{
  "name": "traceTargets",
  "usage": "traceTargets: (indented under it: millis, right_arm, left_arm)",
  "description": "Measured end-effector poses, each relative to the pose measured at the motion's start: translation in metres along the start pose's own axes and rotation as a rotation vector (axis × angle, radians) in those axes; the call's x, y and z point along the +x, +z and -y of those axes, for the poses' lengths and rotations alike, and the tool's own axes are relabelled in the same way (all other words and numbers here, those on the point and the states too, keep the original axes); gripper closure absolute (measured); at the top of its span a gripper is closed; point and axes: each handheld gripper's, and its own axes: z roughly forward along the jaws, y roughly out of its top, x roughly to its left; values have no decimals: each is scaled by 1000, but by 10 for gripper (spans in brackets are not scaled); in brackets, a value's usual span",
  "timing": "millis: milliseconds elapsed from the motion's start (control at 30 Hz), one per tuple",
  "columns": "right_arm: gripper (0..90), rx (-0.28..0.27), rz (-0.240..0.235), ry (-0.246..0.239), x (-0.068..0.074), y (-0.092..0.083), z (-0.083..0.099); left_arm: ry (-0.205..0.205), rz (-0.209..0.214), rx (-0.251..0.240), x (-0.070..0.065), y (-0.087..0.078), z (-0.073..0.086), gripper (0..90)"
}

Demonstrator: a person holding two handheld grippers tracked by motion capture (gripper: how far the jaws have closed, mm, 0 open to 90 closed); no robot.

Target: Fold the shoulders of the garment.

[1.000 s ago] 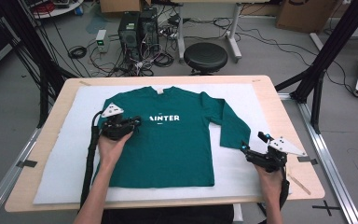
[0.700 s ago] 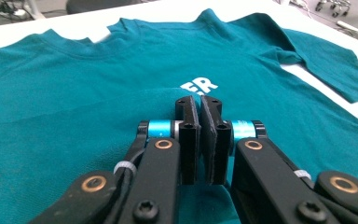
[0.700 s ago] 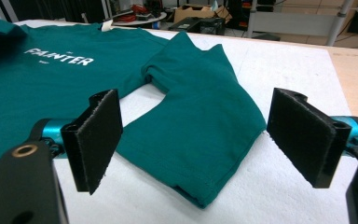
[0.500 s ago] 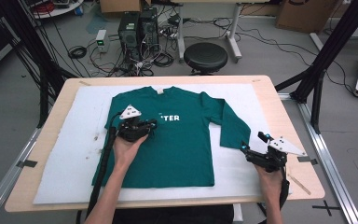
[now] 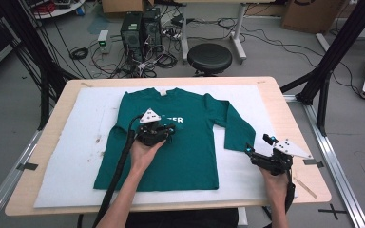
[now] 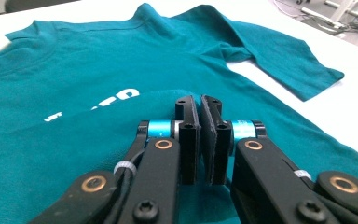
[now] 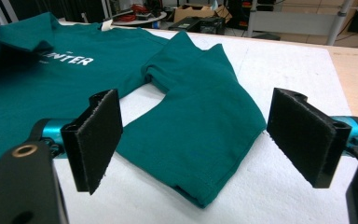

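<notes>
A teal long-sleeved shirt with white lettering lies flat on a white mat. My left gripper is over the chest print, shut on the shirt's left sleeve, which is drawn across the body. In the left gripper view the jaws of the left gripper are pressed together, and the folded sleeve hides part of the lettering. My right gripper is open just off the cuff of the right sleeve. In the right gripper view the cuff lies on the mat, ahead of and between the pads.
The mat covers most of a wooden table. A black stool, computer towers and cables are on the floor beyond the far edge. Black frame posts rise at the right, with more at the left.
My left gripper has moved right from the shirt's left edge to the chest print, dragging the left sleeve over the body. The right gripper has stayed in place.
</notes>
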Motion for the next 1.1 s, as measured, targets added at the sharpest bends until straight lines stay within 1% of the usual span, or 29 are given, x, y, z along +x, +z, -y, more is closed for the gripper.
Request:
traceTargets:
  millis: [100,133,200,233,267,333,467,567,633,800,933,1100]
  right_arm:
    - [185,1,0,0,0,0,0]
    - [185,1,0,0,0,0,0]
    - [185,1,-1,1,0,0,0]
    - [185,0,0,-1,0,0,0]
    - [185,2,-1,0,0,0,0]
    - [185,2,-1,1,0,0,0]
    - [185,1,0,-1,0,0,0]
    - [185,1,0,0,0,0,0]
    - [185,0,-1,0,0,0,0]
    - [185,1,-2,0,0,0,0]
    - [185,2,-1,1,-1,0,0]
    - [185,3,0,2,0,0,0]
  left_arm:
    - [7,12,-4,-4,2,-1,856]
    - [1,23,-7,-5,4,-2,856]
    - [-4,28,-8,-6,5,-2,856]
    - [-3,31,-8,-7,7,-2,856]
    - [7,29,0,-9,10,-2,856]
    - [7,28,2,-10,12,-2,856]
    - [1,34,-2,-13,16,-2,855]
    - [11,50,-11,-17,18,-4,855]
    - [16,47,-7,-19,20,-5,855]
    - [8,56,9,-20,26,-3,855]
    - [0,63,1,-20,26,-4,855]
    - [-3,70,11,-21,28,-4,855]
